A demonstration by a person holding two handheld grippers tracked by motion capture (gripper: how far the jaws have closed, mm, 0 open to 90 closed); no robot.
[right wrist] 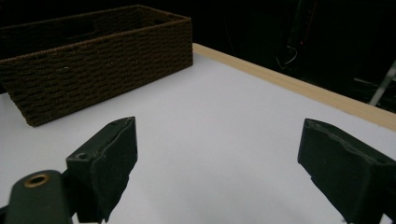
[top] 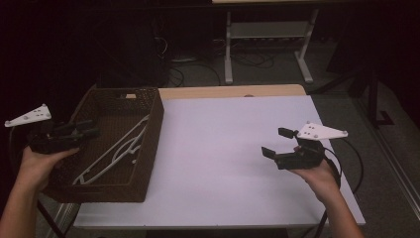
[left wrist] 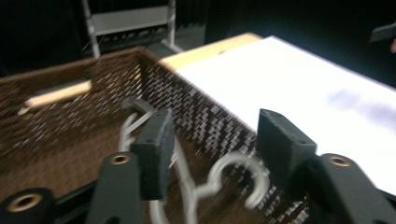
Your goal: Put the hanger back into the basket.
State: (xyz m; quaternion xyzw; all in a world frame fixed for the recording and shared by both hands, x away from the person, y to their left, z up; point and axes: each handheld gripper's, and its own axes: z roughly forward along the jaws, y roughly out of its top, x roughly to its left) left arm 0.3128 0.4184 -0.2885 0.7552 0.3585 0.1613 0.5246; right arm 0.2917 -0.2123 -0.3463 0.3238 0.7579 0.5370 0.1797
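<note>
On the left portion of the bench (top: 233, 148), a dark brown woven basket (top: 151, 144) sits on the white surface, its long axis running away from the person and its near left corner overhanging the bench edge. White plastic hangers (top: 116, 151) lie flat on the basket floor, running diagonally from the near left to the far right; their exact count cannot be told. The left claw (top: 91, 131) is held by the left hand (top: 37, 163) above the basket's left wall, pointing toward the basket interior, with its grey three-cornered plate (top: 29, 116) on top. In the left gripper view the left claw (left wrist: 212, 140) is released: its two black jaws stand apart with a clear gap, and a hanger hook (left wrist: 233, 175) appears blurred below and between them, apart from both jaws. The basket's far wall (left wrist: 70, 93) and the white bench surface (left wrist: 303, 93) show beyond. The right claw (top: 277, 142) is held by the right hand (top: 317, 173) over the bare right portion of the bench, well apart from the basket, pointing left toward it. In the right gripper view the right claw (right wrist: 215, 158) is likewise released, jaws spread wide with nothing between them, above the white surface (right wrist: 210, 121), with the basket's outer wall (right wrist: 102, 70) ahead at upper left. Beyond the bench's wooden far edge (top: 233, 91), a second table's white legs (top: 267, 44) stand on the floor amid cables.
</note>
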